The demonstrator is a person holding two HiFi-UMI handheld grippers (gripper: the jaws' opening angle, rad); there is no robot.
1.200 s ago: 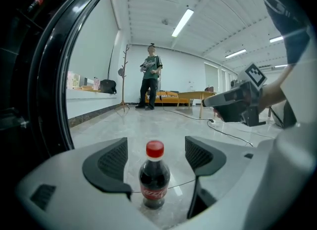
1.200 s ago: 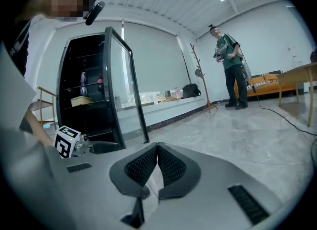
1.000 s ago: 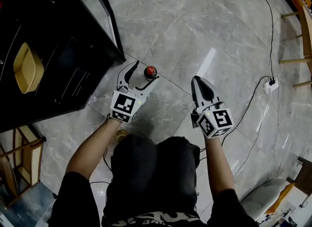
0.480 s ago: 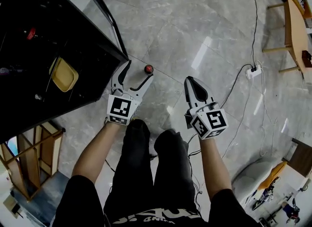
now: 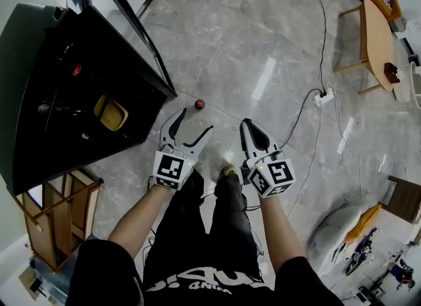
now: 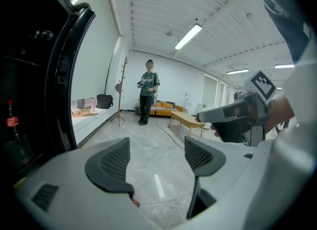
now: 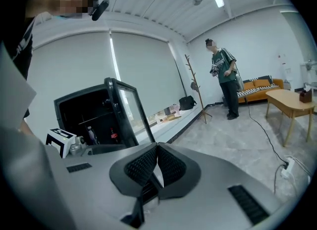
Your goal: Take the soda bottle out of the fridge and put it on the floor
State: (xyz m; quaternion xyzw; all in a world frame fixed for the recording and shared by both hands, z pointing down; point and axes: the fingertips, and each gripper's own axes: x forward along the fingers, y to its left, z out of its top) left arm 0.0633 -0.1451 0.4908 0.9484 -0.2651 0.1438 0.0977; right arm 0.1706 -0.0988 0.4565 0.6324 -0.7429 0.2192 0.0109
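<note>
The soda bottle (image 5: 199,104) stands on the floor (image 5: 263,41) just above centre frame, beside the open black fridge (image 5: 29,87) at upper left. Below it the left gripper (image 5: 191,124) has its jaws apart and empty; the right gripper (image 5: 247,126) has its jaws pressed together.

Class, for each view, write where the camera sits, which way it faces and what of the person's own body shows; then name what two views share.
Head view: on the head, steeply down at floor; arms, legs, left gripper, right gripper.
Left gripper view: on that gripper, level across the room; right hand.
Right gripper view: on that gripper, toward the fridge; upper body.
Shared by gripper views: standing person.
</note>
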